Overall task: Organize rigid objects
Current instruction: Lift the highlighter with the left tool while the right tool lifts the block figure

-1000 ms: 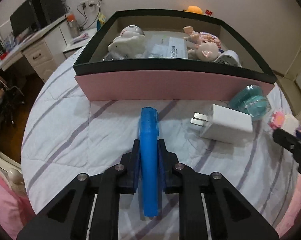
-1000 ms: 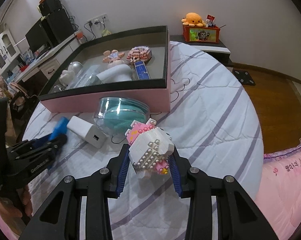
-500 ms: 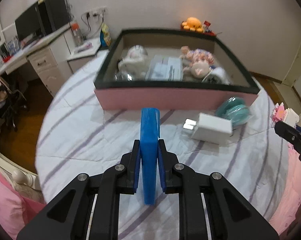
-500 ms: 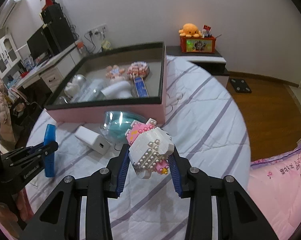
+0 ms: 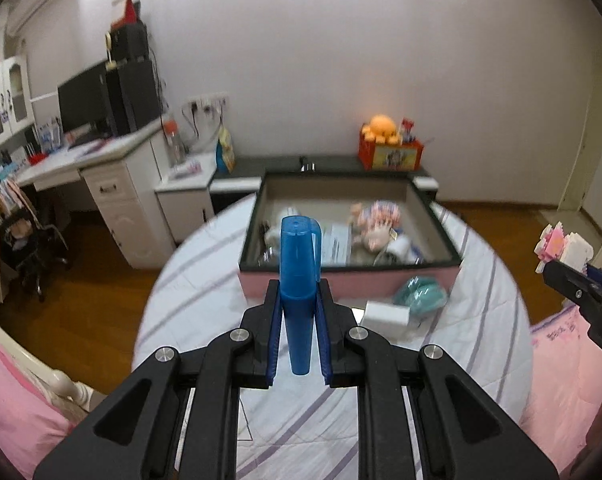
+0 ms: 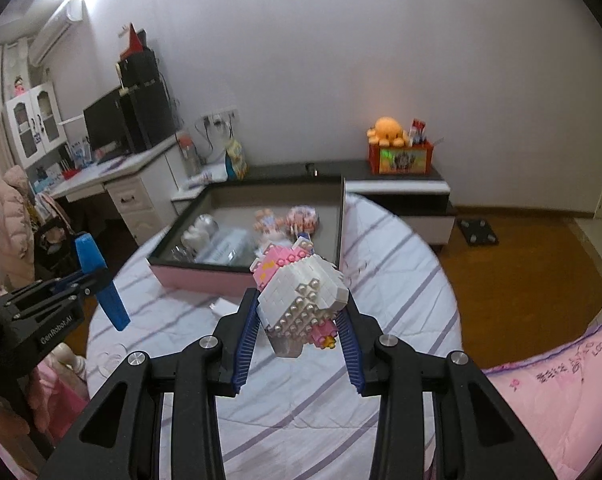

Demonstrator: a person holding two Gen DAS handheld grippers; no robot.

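You hold two grippers above a bed (image 5: 205,280) covered in a white quilt with purple stripes. Your left gripper (image 5: 297,300) is clamped tight on a slim blue case (image 5: 297,280), standing upright between the pads. Your right gripper (image 6: 301,312) is closed around a pink and white brick figure (image 6: 301,296), pads pressing both its sides. Both objects are lifted clear of the quilt. Toward the far edge of the bed sits a pink box with a dark rim (image 5: 349,280), open on top and already holding several toys and packets. Just beside its near wall, on the quilt, lie a white charger (image 5: 385,314) and a teal item in clear plastic (image 5: 419,290). You seem to be at the carrying step. Next, bring each object over the rim, lower it into a free spot, then release.
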